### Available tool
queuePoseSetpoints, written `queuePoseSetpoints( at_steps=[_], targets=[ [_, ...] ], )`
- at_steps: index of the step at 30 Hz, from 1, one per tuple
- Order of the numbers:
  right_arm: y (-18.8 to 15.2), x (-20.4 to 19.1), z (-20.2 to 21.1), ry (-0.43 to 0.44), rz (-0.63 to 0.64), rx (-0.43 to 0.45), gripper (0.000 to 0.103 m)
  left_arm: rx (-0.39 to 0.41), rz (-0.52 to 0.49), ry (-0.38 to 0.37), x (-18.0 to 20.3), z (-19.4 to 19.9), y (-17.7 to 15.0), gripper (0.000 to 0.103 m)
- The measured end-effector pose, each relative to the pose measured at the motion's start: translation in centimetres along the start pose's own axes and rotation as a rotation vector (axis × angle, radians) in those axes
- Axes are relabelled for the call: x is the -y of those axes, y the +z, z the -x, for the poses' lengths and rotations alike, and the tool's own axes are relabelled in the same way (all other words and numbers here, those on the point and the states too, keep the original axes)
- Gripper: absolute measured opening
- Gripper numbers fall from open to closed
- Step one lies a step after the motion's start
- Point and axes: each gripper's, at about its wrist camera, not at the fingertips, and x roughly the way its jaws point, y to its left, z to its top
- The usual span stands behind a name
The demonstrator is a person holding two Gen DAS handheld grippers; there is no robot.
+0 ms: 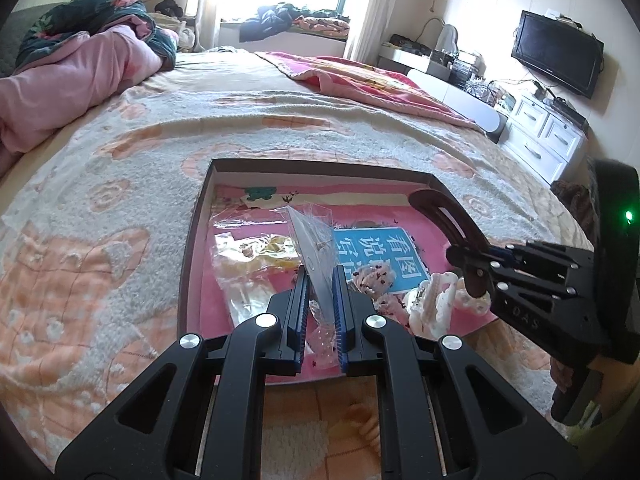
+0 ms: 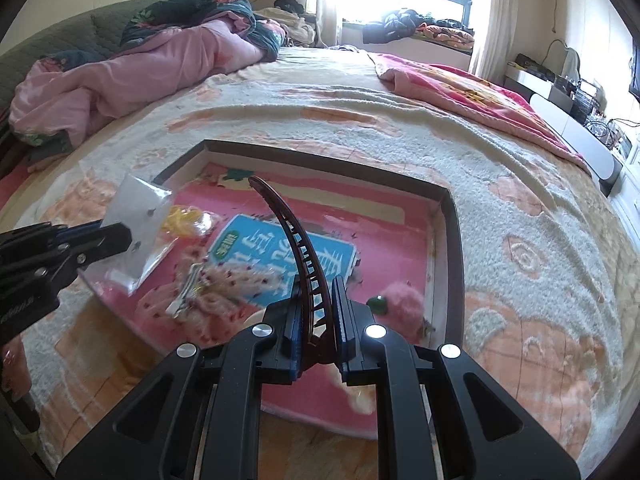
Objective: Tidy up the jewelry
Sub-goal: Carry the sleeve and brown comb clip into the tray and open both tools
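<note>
The left claw is clamped on a clear plastic packet holding a small piece of jewelry, lifted above the near part of a shallow box. The right claw is closed on a dark brown curved hair comb, which arcs up over the same box. Beneath them, on the box's pink floor, lie a yellow-filled packet, a speckled hair clip and a pink fluffy pom-pom. The box rests on a bed, with a pink quilt bunched beyond.

Two close downward wrist views, tray shared.
</note>
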Motion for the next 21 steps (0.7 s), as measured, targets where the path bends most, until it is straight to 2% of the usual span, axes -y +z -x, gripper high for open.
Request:
queuePoseSetpoints(
  at_steps=[9,21],
  targets=[
    [0.6,-0.1,-2.1,0.003,0.012,-0.039,0.014,-0.023,-0.002,-0.002,-0.4,-1.4,-0.1,0.006],
    [1.2,-1.2,-3.1,0.0,0.043,-0.047,0.016,-0.042,0.013,0.007,-0.9,-2.4,-0.2,0.007]
  ],
)
